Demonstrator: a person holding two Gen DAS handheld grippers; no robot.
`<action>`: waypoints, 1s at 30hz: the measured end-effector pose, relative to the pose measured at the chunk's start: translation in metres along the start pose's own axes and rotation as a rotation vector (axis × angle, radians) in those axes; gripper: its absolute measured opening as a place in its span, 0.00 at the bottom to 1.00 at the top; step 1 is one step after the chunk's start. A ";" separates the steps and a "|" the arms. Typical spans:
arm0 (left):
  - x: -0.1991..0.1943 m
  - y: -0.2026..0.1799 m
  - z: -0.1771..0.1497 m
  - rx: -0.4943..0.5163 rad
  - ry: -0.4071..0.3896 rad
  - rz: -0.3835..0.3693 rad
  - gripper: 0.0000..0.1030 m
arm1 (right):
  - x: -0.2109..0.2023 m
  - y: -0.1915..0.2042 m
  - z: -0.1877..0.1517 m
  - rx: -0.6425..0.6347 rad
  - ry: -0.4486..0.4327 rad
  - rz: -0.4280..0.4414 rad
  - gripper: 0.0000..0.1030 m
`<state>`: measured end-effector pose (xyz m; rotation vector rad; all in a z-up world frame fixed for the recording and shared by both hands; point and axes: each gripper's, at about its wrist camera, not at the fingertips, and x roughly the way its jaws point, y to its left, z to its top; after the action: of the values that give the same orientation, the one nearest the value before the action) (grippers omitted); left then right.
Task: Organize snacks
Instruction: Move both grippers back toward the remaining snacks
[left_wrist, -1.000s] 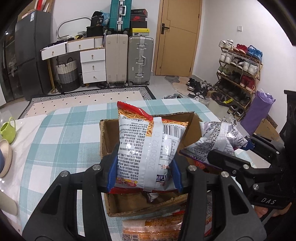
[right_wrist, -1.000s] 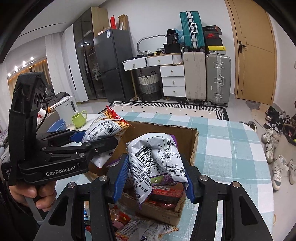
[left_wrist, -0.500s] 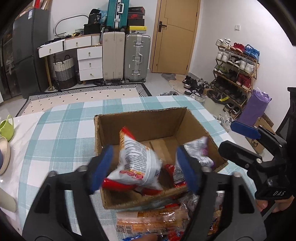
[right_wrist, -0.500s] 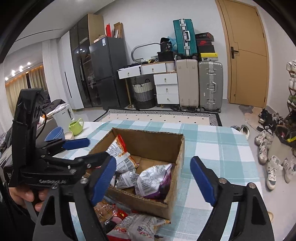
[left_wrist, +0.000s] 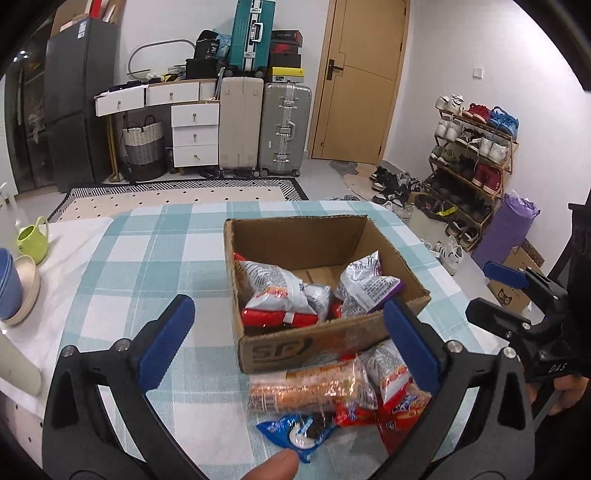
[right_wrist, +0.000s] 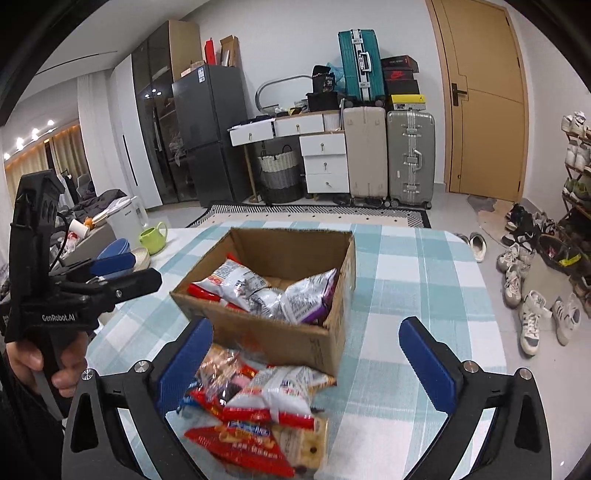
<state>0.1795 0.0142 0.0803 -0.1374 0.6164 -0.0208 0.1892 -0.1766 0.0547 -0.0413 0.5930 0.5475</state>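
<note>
An open cardboard box (left_wrist: 314, 343) (right_wrist: 280, 339) stands on the checked tablecloth. Inside lie a red-and-silver chip bag (left_wrist: 277, 295) (right_wrist: 229, 280) on the left and a purple-and-silver bag (left_wrist: 365, 288) (right_wrist: 306, 299) on the right. Loose snacks lie in front of the box: a long biscuit pack (left_wrist: 310, 387), a blue cookie pack (left_wrist: 299, 432) and red packets (right_wrist: 236, 443). My left gripper (left_wrist: 288, 336) is open and empty, above the box's near edge. My right gripper (right_wrist: 306, 354) is open and empty, over the loose pile.
A green mug (left_wrist: 33, 240) and stacked bowls (left_wrist: 14, 288) sit at the table's left end. A kettle (right_wrist: 129, 218) stands further left. Suitcases, drawers and a shoe rack (left_wrist: 476, 155) stand beyond the table.
Both grippers opened and let their bags drop into the box, then drew back toward me and now hang wide open.
</note>
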 end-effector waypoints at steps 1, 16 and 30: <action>-0.004 0.001 -0.003 -0.002 0.003 0.005 0.99 | -0.004 0.001 -0.004 -0.001 0.001 0.002 1.00; -0.041 0.011 -0.073 -0.012 0.063 0.023 0.99 | -0.020 0.025 -0.056 -0.027 0.044 0.029 1.00; -0.036 0.000 -0.104 0.020 0.100 0.024 0.99 | 0.007 0.034 -0.089 -0.052 0.121 0.036 1.00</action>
<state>0.0904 0.0040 0.0168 -0.1099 0.7177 -0.0113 0.1304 -0.1608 -0.0194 -0.1132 0.6983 0.5983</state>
